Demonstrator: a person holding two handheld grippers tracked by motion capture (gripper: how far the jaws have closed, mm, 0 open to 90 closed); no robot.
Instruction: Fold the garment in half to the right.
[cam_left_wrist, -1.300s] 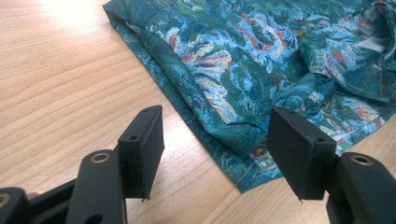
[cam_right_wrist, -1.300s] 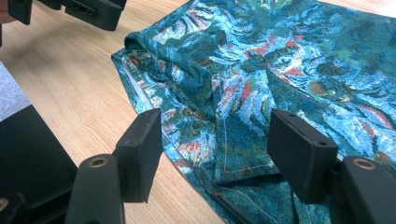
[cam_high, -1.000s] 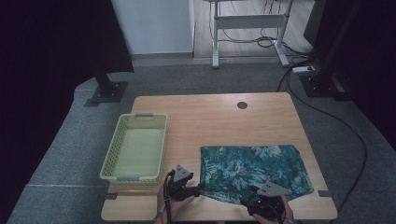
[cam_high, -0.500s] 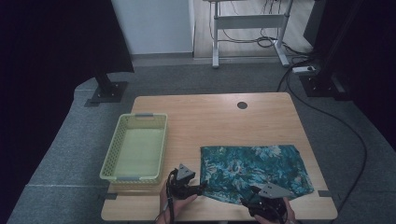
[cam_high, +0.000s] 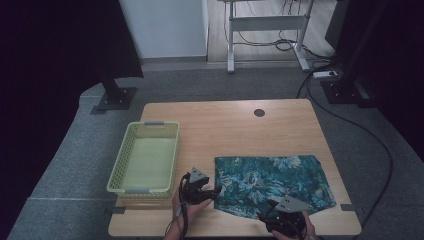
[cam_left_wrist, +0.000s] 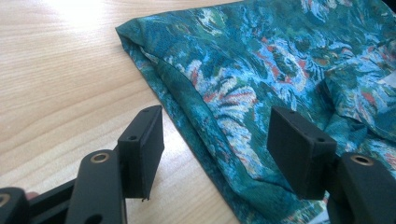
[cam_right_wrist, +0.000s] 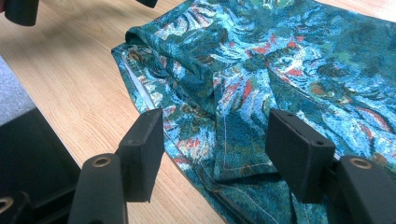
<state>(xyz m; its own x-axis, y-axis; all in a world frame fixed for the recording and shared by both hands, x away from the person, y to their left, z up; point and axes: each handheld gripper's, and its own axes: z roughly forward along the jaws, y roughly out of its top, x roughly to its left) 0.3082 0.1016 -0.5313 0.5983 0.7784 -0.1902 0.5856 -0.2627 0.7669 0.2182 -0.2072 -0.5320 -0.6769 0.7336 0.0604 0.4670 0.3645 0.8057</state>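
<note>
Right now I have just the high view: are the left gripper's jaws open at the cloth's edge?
Observer: Yes. The left gripper has its jaws wide apart, straddling the folded edge of the cloth.
Operator: And the right one?
Observer: The right gripper is open too, with a stitched hem between its jaws.
Operator: Is that near edge flat?
Observer: No, the right gripper view shows it rumpled, with folds overlapping near the corner.

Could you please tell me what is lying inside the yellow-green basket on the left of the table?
The basket shows just its own pale floor in the high view; no items lie inside.
</note>
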